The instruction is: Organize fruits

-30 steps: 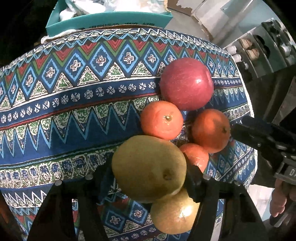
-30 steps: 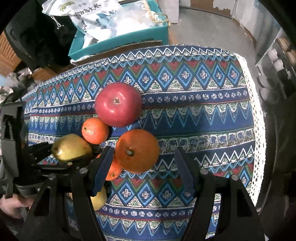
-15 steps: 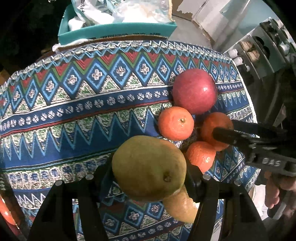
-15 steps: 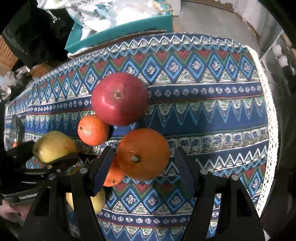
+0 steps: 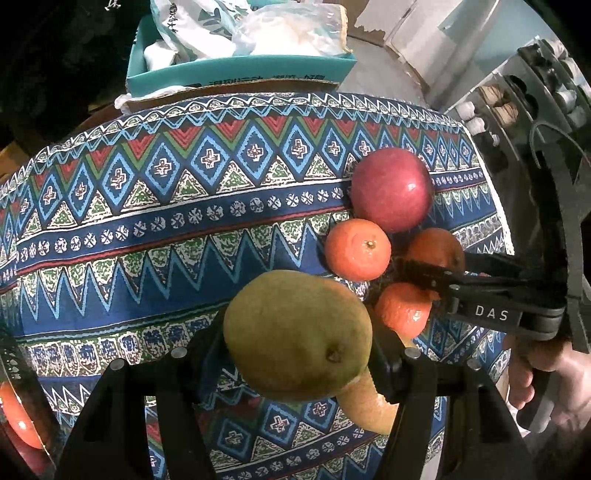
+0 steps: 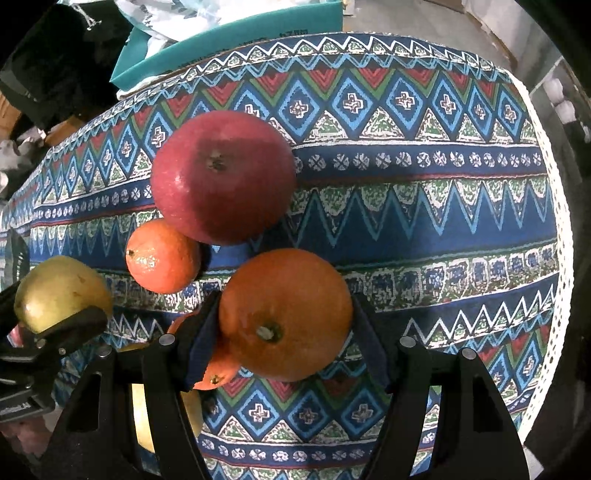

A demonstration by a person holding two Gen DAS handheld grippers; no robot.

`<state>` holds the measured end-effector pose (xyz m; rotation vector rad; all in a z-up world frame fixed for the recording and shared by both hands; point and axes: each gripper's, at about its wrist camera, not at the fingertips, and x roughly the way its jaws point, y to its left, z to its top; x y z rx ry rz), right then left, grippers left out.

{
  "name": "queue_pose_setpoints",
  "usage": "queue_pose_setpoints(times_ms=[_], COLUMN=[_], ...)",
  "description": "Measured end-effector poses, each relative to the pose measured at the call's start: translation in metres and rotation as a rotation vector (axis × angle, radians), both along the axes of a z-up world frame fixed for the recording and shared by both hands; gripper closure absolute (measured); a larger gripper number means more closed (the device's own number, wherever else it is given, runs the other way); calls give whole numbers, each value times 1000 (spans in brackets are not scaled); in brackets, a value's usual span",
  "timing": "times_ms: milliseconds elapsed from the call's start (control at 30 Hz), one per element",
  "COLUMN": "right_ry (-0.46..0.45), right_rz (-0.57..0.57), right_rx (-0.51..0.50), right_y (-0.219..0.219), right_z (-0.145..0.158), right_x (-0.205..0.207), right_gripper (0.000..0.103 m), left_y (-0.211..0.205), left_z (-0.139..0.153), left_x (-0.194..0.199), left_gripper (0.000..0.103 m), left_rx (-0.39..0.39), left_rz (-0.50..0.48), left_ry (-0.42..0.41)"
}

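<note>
Since a second ago the right gripper (image 6: 284, 325) has sunk toward the fruit cluster, still pinching the large orange (image 6: 285, 314), while the left gripper (image 5: 297, 343) has lifted its green pear (image 5: 297, 334) higher, still clamped on it. Behind the table, a teal box (image 5: 240, 72) holds crinkled plastic bags (image 5: 251, 27). On the patterned tablecloth (image 5: 147, 221) sit a glossy red apple (image 6: 221, 177), a dimpled small orange (image 6: 162, 256), another beneath and a second pear (image 5: 369, 402). Bare cloth stretches toward the lace edge (image 6: 550, 258).

red apple (image 6: 221, 177), green pear (image 5: 297, 334), blue zigzag-patterned tablecloth (image 6: 424, 229), teal box (image 5: 236, 72)
</note>
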<state>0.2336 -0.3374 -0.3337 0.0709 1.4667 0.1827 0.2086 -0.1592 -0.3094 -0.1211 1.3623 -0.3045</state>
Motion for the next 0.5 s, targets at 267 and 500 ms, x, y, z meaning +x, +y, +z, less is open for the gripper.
queue_pose_setpoints(times_ms=[267,500], right_ry=[-34,-117], right_rz=[-37,-25], right_rx=[18,2], right_y=[-5,-5], right_z=[2,23], right_x=[-3,-19], right_gripper=[37,37], left_y=[-2,1], left_z=[1,15], left_x=[-2,-7], left_gripper=[36,36], left_rx=[5,8], left_rz=[2,8], left_ry=[-3,-31])
